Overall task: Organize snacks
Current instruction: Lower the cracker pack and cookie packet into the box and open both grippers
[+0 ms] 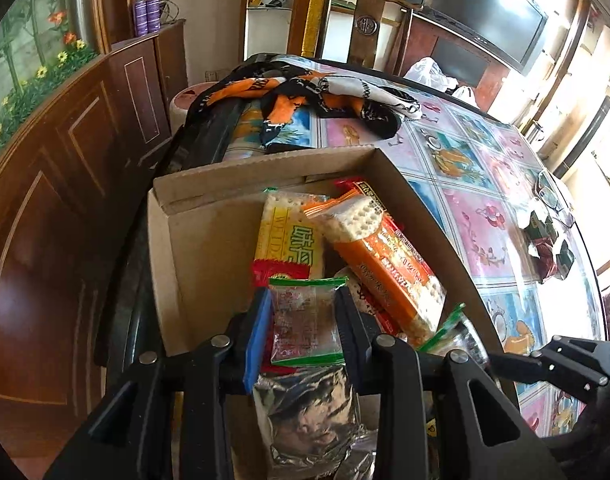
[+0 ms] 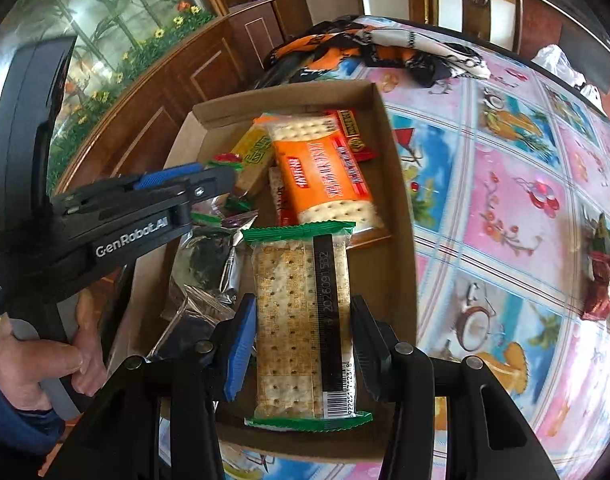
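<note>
Cardboard box (image 2: 397, 184) crowded right, bare left, both tongs gripping packets above

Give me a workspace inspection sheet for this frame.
Surface: table under a glossy floral cover.
Job's things: cardboard box holding an orange cracker pack, a yellow pack and foil packets.
Clutter: scarf, glasses, loose wrappers.
Grippers: left gripper shut on small green-edged packet; right gripper shut on green-edged cracker pack.
Cables: nothing seen on the table.
Surroundings: wooden cabinet, TV.
</note>
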A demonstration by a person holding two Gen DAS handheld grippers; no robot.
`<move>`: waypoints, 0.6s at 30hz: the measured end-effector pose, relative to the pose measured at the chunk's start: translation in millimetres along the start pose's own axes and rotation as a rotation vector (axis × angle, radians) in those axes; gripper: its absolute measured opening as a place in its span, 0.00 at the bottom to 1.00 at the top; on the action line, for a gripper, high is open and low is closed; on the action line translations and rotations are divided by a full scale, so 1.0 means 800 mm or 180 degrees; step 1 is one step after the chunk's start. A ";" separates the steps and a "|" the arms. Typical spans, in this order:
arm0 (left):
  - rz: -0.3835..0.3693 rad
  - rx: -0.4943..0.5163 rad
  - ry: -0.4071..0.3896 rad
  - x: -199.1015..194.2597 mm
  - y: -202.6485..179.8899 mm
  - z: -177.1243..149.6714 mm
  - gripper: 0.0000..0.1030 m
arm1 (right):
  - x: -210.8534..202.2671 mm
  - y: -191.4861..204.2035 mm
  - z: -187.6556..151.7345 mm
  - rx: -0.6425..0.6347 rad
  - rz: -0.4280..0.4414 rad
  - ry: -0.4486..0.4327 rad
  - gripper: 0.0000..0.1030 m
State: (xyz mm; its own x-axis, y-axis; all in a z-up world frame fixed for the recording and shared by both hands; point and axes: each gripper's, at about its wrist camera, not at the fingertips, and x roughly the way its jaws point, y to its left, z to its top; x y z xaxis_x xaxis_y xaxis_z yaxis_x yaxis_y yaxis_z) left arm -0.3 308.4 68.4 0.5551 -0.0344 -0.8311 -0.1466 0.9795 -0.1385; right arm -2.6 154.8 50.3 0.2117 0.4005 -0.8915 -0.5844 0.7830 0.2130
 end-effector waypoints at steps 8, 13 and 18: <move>-0.0096 0.0093 -0.0061 0.004 -0.006 0.005 0.34 | 0.012 0.008 0.005 0.0014 -0.0092 0.0025 0.50; -0.0213 0.0097 -0.0095 0.004 -0.005 0.005 0.45 | -0.015 0.015 -0.005 -0.0005 -0.0165 -0.0138 0.51; -0.0278 0.0003 -0.0097 -0.003 0.001 0.006 0.48 | -0.046 0.006 -0.019 0.0154 -0.0045 -0.0238 0.51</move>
State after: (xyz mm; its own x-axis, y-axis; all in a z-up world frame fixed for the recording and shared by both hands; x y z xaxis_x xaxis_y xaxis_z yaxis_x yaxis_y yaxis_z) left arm 2.5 310.4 73.1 0.5903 -0.1136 -0.7992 -0.0959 0.9732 -0.2092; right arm -25.4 136.8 78.1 0.2787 0.4224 -0.8625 -0.5429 0.8101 0.2213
